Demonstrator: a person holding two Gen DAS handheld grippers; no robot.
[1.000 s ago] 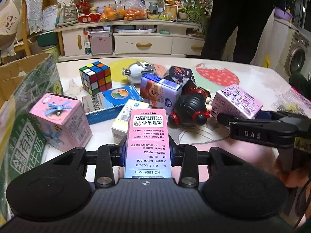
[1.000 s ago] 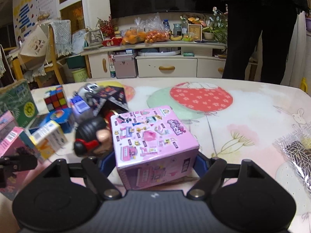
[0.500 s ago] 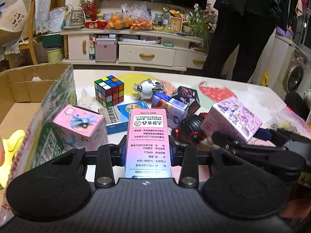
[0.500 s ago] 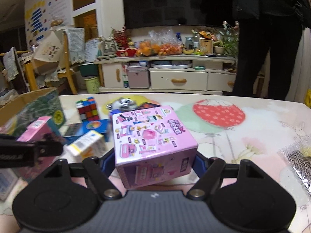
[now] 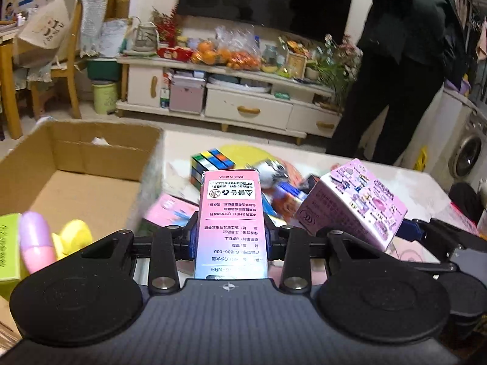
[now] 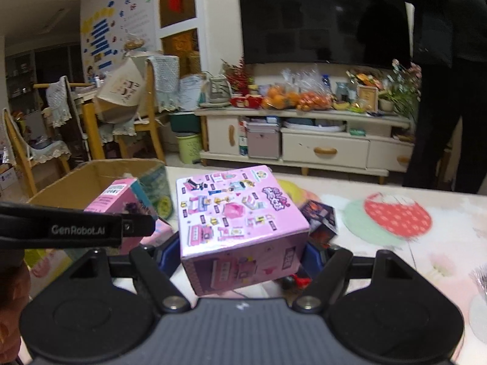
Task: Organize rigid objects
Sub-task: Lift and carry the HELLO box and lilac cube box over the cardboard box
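Note:
My left gripper [image 5: 230, 237] is shut on a tall pink carton [image 5: 231, 219] with printed text, held in the air beside the open cardboard box [image 5: 76, 164] on the left. My right gripper [image 6: 240, 252] is shut on a pink cube box with stickers [image 6: 237, 222], also lifted; this cube box shows in the left wrist view [image 5: 350, 206] at right. The left gripper and its pink carton [image 6: 121, 197] appear in the right wrist view, near the cardboard box [image 6: 91, 179].
The cardboard box holds a yellow toy [image 5: 74, 234], a purple-pink capsule [image 5: 36, 243] and a green box [image 5: 9, 249]. On the table [image 6: 395, 243] lie a Rubik's cube [image 5: 210, 164], a dark cube [image 6: 319, 216] and other small boxes. A person in black [image 5: 395, 76] stands behind the table.
Both grippers have risen from the table with their boxes and moved left toward the cardboard box. The box's inside now shows in the left wrist view.

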